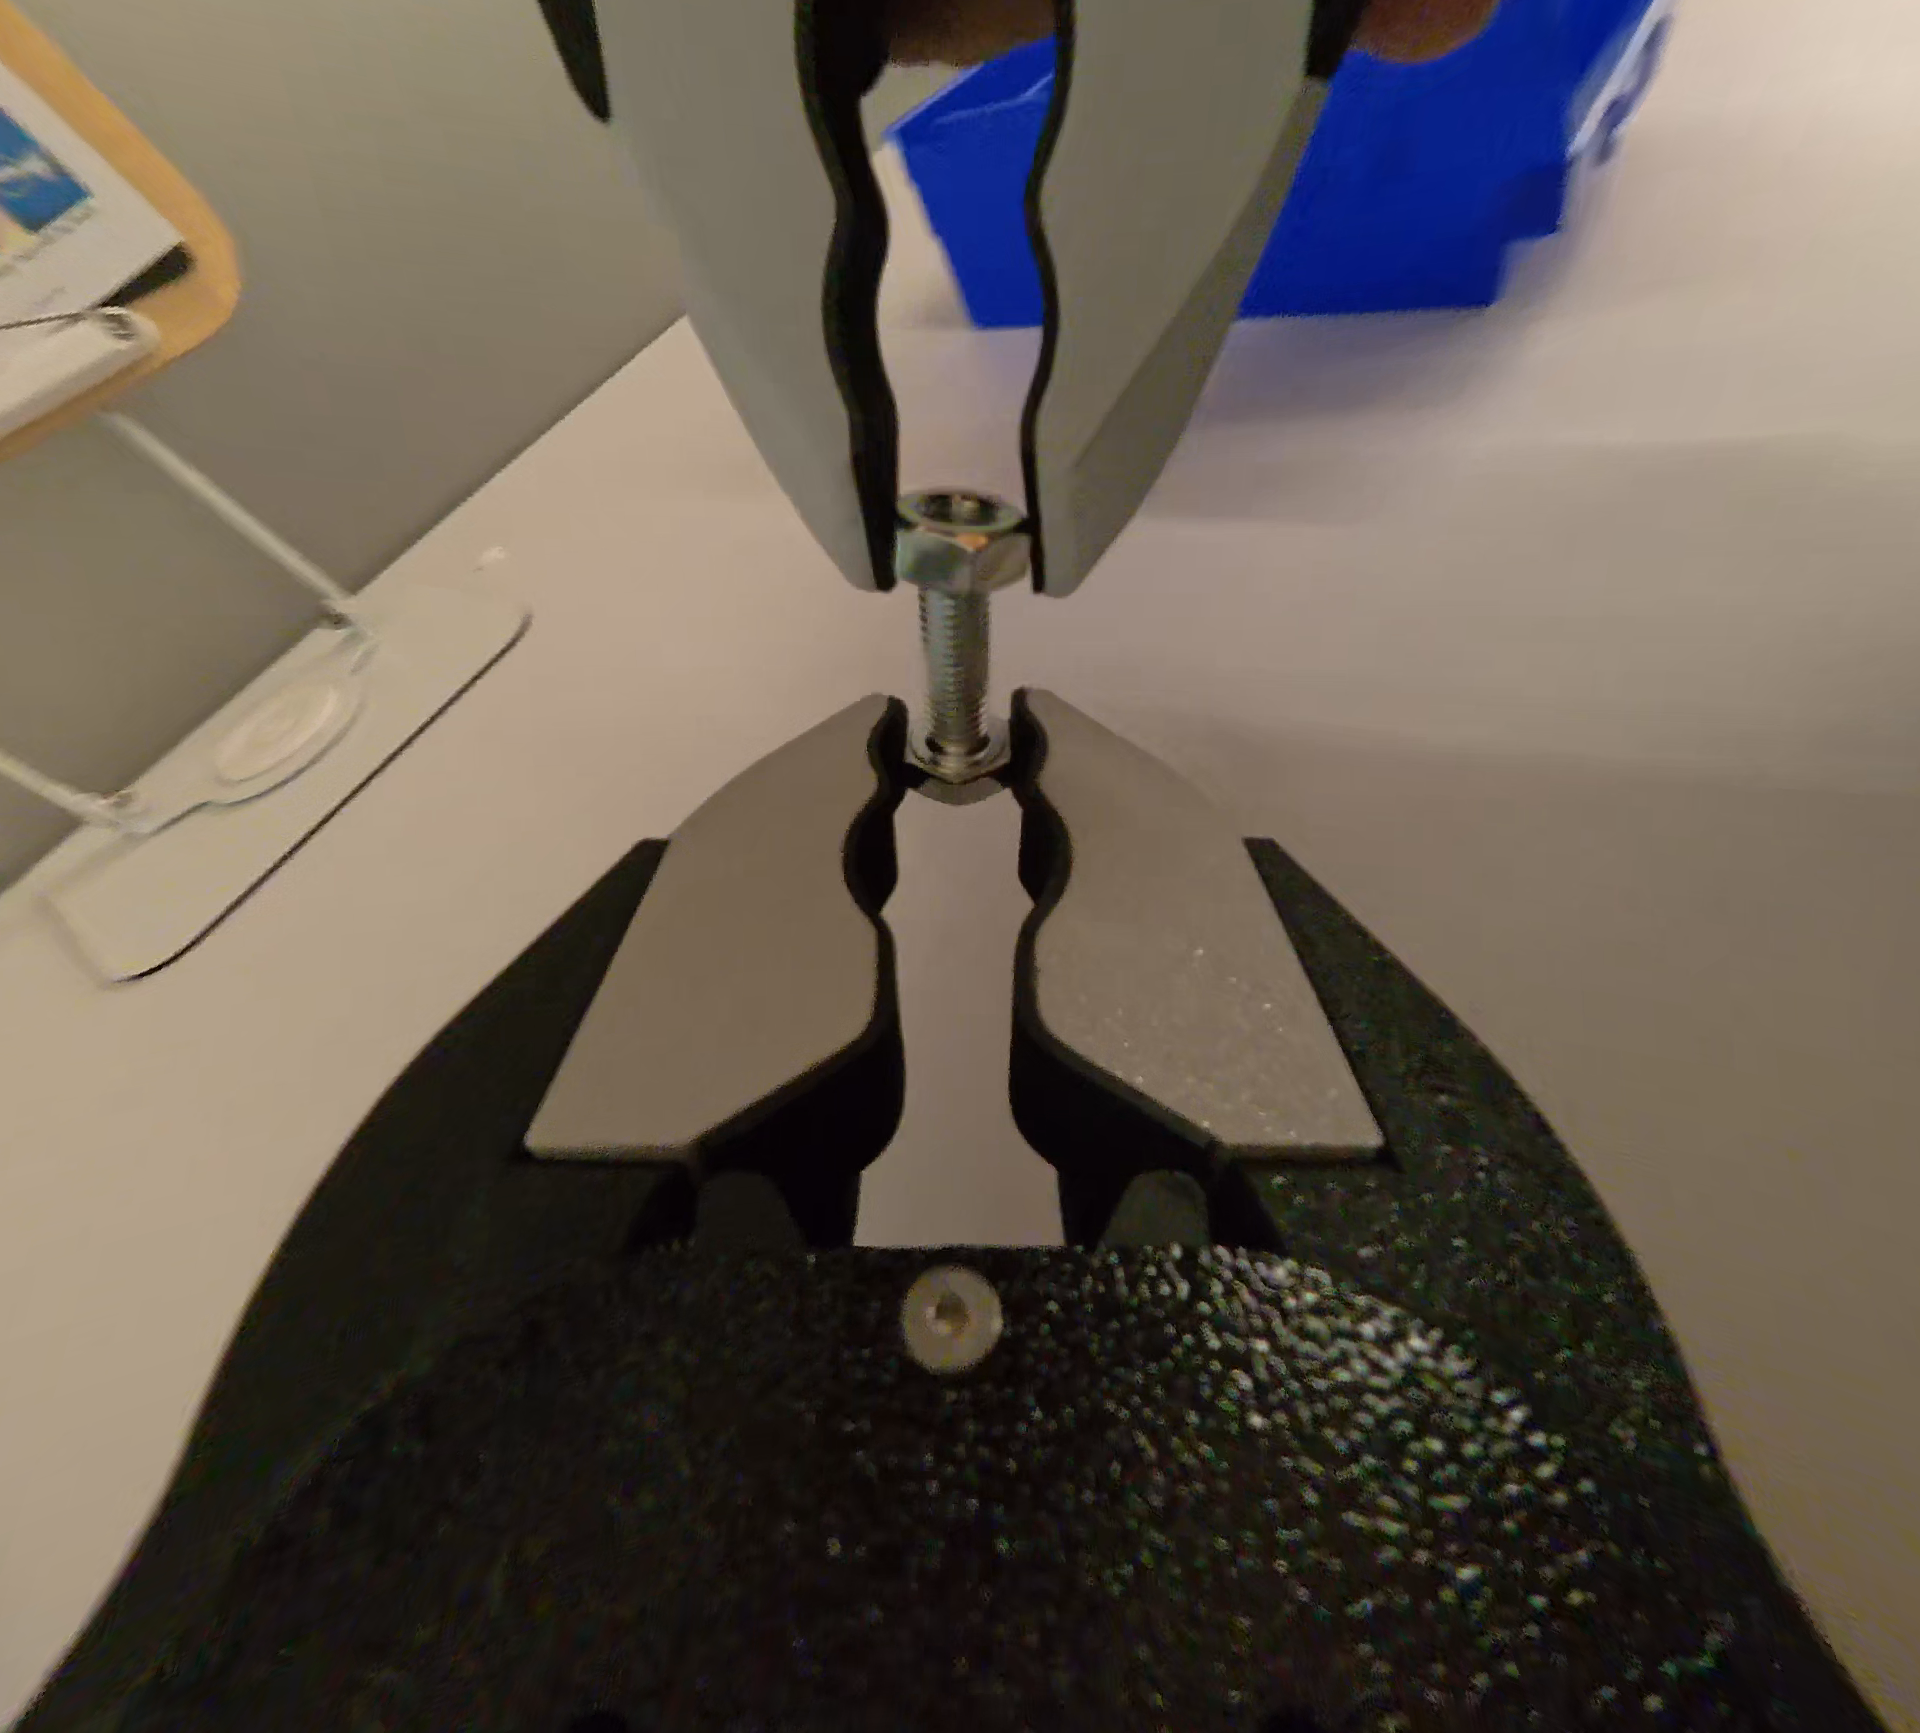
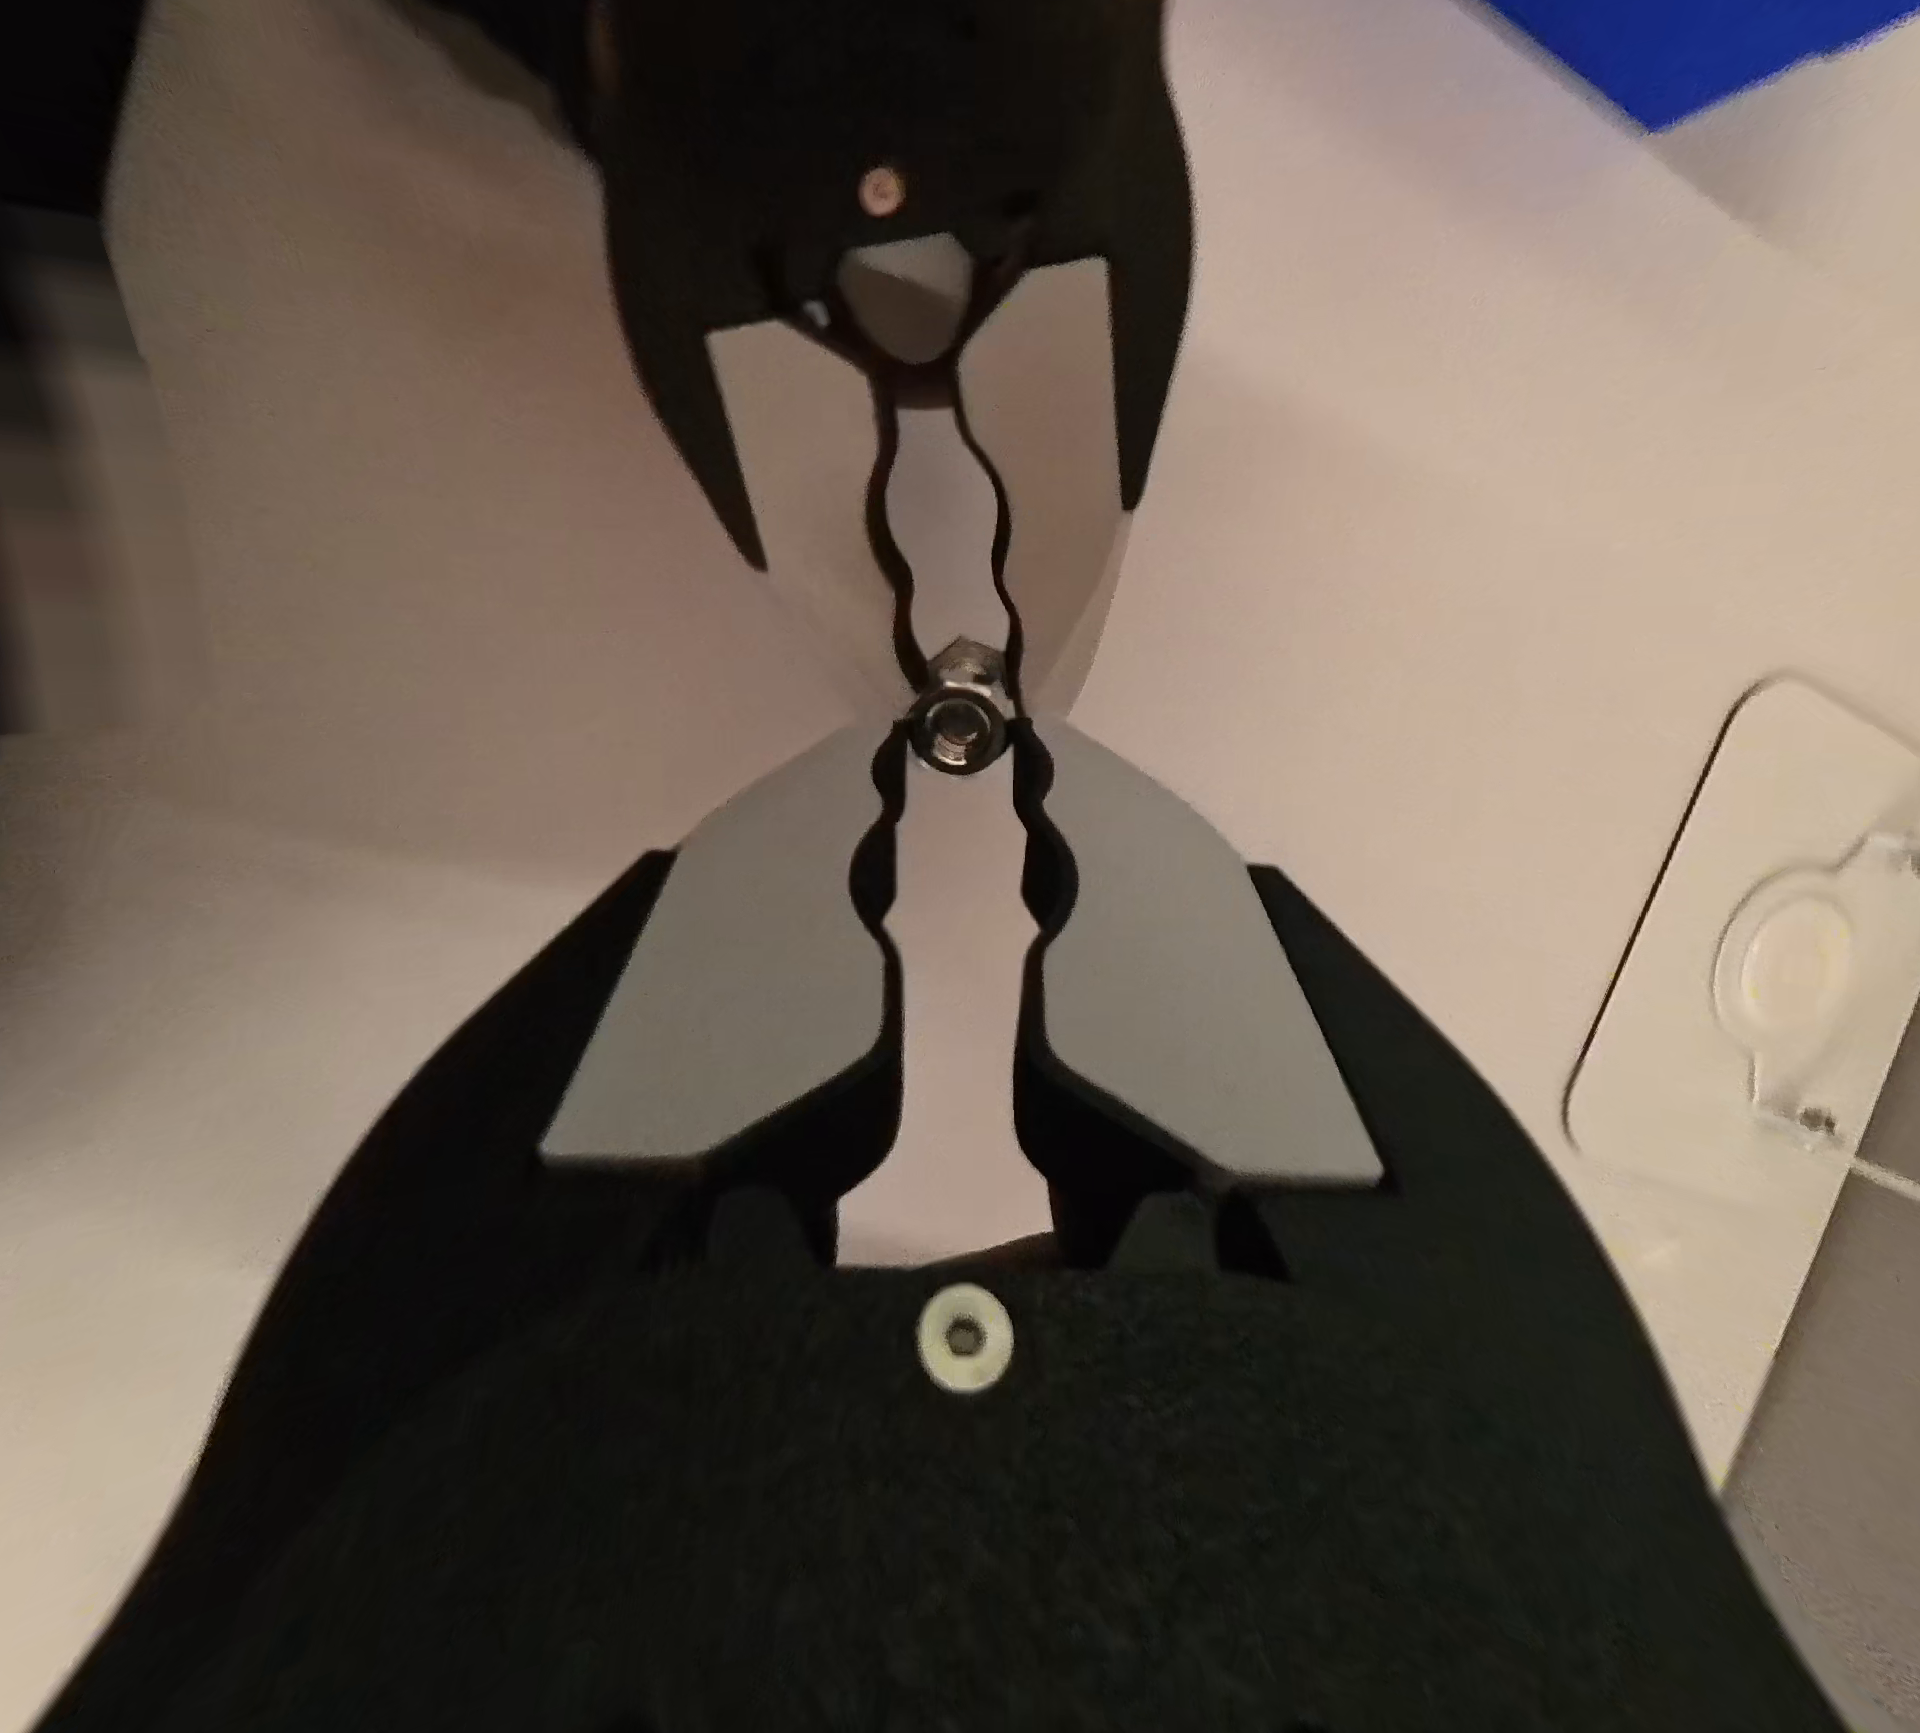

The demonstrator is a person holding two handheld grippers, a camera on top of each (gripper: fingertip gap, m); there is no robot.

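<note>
Gripping bolt (image 1: 957, 675) head, left hand-held gripper (image 1: 957, 753).

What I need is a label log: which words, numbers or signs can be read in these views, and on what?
Nothing can be read in either view.
Printed sheet on the wooden stand: lettering too small and blurred to read.
White label on the blue bin: blurred, unreadable.
Bolt and hex nut: no marking visible.

2 opposed close views; shared bolt (image 1: 958, 675)
</note>
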